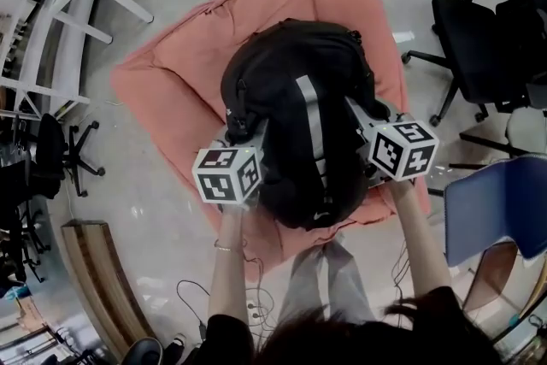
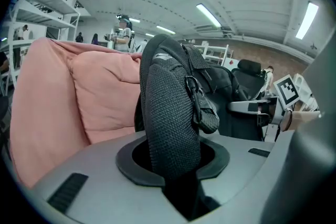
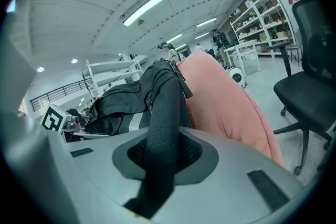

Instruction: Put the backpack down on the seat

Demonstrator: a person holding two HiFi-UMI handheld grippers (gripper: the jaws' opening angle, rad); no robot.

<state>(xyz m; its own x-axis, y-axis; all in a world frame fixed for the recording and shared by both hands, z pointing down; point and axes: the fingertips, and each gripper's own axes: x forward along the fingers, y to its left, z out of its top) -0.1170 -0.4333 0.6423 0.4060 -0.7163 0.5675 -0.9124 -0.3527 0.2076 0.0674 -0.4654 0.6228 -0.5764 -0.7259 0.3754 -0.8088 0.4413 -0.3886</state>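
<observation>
Counted: one backpack [image 1: 299, 124]; one pink seat [image 1: 171, 73] under it; two grippers, left gripper [image 1: 248, 132] and right gripper [image 1: 363, 115], flanking backpack; one blue chair [image 1: 500, 205] right of backpack.

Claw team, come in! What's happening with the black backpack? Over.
Left claw shut on a black mesh strap, right claw shut on the other strap. Black fabric backpack over the pink cushion seat. Nothing seen in the way.

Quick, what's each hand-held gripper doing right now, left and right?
Left hand-held gripper: closed on a mesh strap of the black backpack.
Right hand-held gripper: closed on a second mesh strap.
</observation>
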